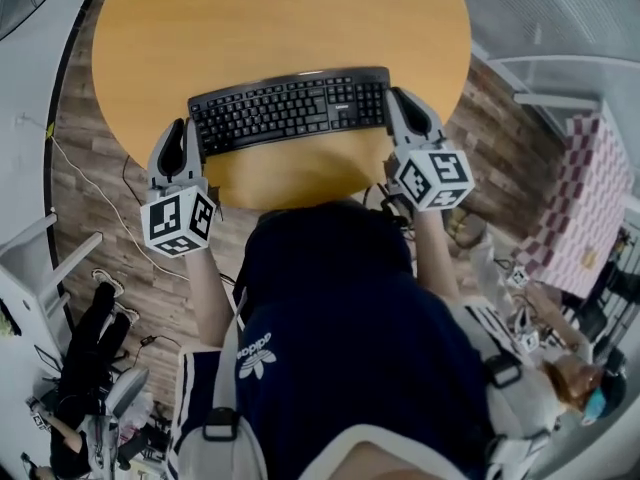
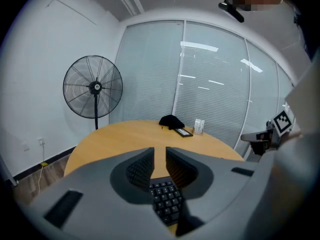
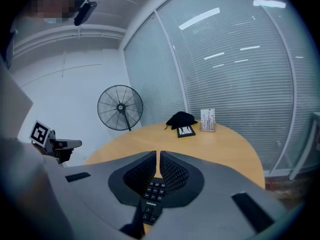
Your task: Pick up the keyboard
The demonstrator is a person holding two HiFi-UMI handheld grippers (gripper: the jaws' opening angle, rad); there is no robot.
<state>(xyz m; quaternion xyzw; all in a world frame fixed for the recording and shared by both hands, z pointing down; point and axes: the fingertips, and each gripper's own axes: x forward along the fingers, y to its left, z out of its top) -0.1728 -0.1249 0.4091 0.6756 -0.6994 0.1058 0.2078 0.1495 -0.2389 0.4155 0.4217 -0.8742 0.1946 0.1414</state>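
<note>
Black keyboard (image 1: 290, 111) flat on the round wooden desk (image 1: 280, 18), close to the near edge, not lifted. Left tongs (image 1: 184, 136) down at its left end: slightly parted, a sliver of desk showing through the gap, nothing pinched, keys just below the tips. Right tongs (image 1: 405, 106) at the right end: closed tight on nothing, keys beneath. Both angled forward and down.
</note>
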